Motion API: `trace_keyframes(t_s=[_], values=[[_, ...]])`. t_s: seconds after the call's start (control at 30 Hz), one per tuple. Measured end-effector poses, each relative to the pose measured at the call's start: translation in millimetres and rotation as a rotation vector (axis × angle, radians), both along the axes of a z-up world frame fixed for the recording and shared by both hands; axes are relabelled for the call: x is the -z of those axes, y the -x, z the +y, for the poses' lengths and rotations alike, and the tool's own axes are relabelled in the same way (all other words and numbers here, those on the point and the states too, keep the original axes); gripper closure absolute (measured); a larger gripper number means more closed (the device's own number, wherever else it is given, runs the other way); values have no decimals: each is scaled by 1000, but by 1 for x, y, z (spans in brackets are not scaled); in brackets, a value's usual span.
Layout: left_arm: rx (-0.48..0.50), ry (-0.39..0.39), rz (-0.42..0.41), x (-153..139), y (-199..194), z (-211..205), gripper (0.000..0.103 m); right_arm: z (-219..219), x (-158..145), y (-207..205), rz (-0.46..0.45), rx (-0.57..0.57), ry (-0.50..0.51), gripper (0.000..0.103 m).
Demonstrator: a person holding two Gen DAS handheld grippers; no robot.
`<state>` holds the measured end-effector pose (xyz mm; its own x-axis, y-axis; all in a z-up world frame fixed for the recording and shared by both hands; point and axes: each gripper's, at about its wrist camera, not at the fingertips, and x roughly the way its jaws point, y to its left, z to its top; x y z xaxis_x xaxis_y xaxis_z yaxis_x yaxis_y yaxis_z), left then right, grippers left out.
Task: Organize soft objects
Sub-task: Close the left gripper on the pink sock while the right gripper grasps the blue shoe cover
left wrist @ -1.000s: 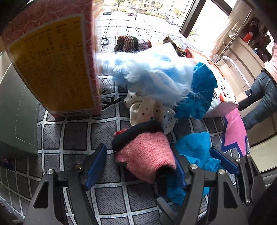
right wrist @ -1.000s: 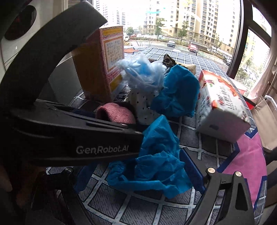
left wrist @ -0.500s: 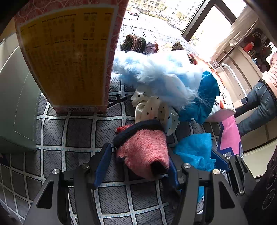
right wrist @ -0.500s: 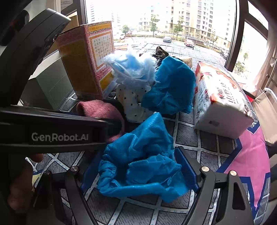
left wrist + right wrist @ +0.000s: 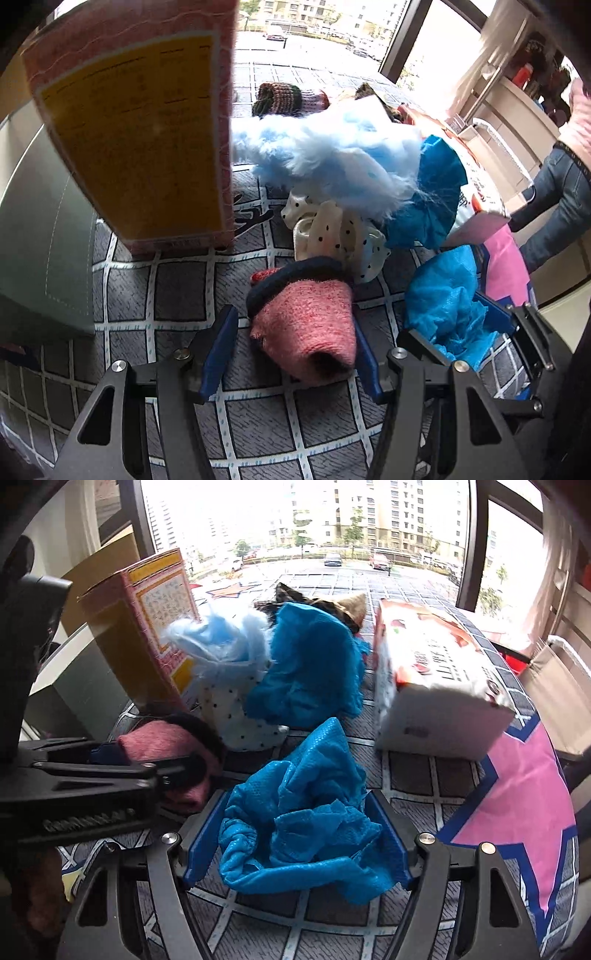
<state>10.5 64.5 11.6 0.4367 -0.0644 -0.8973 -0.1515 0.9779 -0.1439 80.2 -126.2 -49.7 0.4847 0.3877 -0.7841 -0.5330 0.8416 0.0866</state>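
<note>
The counter (image 5: 424, 775) with its grid-patterned cloth is filling both views, a heap of soft things piled at its centre. Both claws are tilting steeply down at the near edge of that heap, so a double pick-up looks under way. The right claw (image 5: 295, 838), low in its frame, is closing around the crumpled blue cloth (image 5: 303, 812), pads not yet visibly squeezing. The left claw (image 5: 291, 347) is standing apart around the pink knitted sock (image 5: 306, 328), its right pad touching, left clear. Next, I'd say, both need to clamp and lift.
</note>
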Motion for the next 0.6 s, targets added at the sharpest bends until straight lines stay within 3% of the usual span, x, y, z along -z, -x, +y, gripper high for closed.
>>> trace_keyframes(t_s=[0.3, 0.6], values=[[19, -40, 0, 3, -11, -29, 42, 2, 11, -4, 54, 27, 5, 27], [26, -64, -18, 6, -24, -43, 40, 0, 16, 5, 29, 39, 7, 24]])
